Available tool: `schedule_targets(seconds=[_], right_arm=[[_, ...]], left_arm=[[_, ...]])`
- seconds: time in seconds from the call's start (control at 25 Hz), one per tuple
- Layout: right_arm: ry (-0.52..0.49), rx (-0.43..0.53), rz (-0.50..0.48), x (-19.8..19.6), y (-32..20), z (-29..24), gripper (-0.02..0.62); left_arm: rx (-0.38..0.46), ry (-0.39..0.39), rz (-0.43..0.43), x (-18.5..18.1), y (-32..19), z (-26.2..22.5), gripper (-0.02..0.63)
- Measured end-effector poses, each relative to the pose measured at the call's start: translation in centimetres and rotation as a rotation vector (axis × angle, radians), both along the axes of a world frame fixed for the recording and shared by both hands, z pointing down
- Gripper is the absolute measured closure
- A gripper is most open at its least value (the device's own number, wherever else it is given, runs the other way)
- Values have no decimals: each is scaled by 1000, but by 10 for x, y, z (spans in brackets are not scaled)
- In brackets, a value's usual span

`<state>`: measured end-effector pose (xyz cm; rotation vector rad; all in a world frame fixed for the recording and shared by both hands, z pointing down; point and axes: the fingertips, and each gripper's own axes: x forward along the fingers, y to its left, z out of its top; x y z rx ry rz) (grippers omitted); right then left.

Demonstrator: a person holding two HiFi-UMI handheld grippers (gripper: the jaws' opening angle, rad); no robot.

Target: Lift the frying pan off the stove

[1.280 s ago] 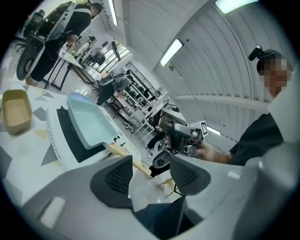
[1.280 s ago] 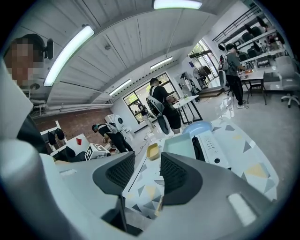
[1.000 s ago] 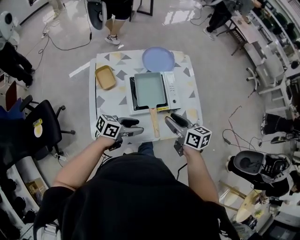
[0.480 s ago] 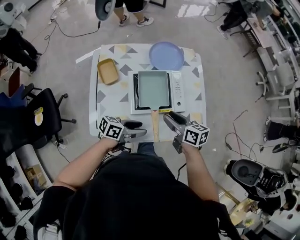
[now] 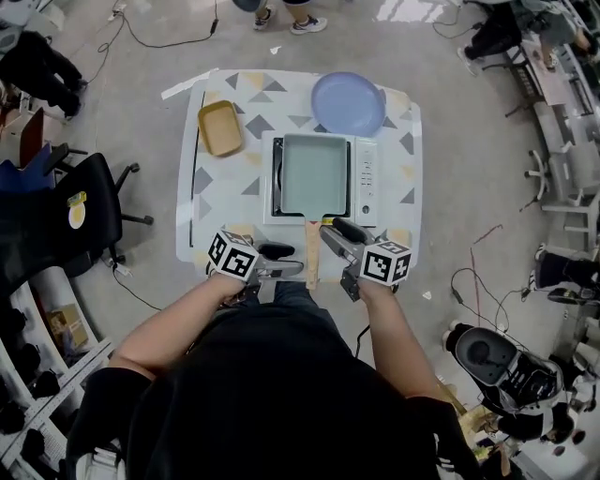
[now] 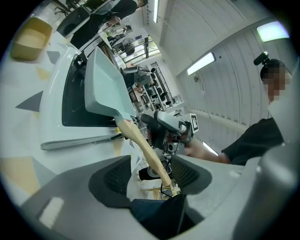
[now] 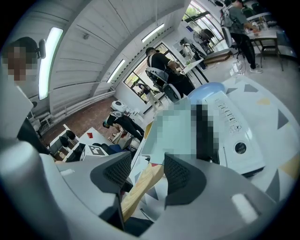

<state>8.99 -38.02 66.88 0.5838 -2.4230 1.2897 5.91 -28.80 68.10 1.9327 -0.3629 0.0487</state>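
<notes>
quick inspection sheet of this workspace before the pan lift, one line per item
surface: patterned table, stove in the middle.
job's things: frying pan sitting on the stove, wooden handle pointing toward the person.
clutter: blue plate at far right, tan tray at far left.
grippers: left gripper and right gripper both open, handle between each pair of jaws.
cables: loose cables on the floor right of the table.
surroundings: office chair at left, a person's feet beyond the table.

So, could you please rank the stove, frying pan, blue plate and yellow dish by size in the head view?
Largest to smallest:
stove
frying pan
blue plate
yellow dish
All lie on one table, so nearness hardly skews this.
</notes>
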Motion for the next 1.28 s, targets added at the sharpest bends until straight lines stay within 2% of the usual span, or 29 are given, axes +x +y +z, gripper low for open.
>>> schedule_targets(seconds=[0.4, 0.84, 1.08, 1.28], right_arm=[[-72, -160, -72, -10, -1, 34, 314], [-217, -330, -136, -31, 6, 49, 307], [-255, -372, -183, -43, 10, 55, 316], [-277, -393, -216, -49, 10, 56, 348]], left_arm=[[-54, 50, -25, 24, -15, 13, 339], [-91, 132, -15, 45, -15, 14, 337], [-99, 167, 2, 53, -17, 15, 359], [-109, 184, 6, 58, -16, 17, 374]])
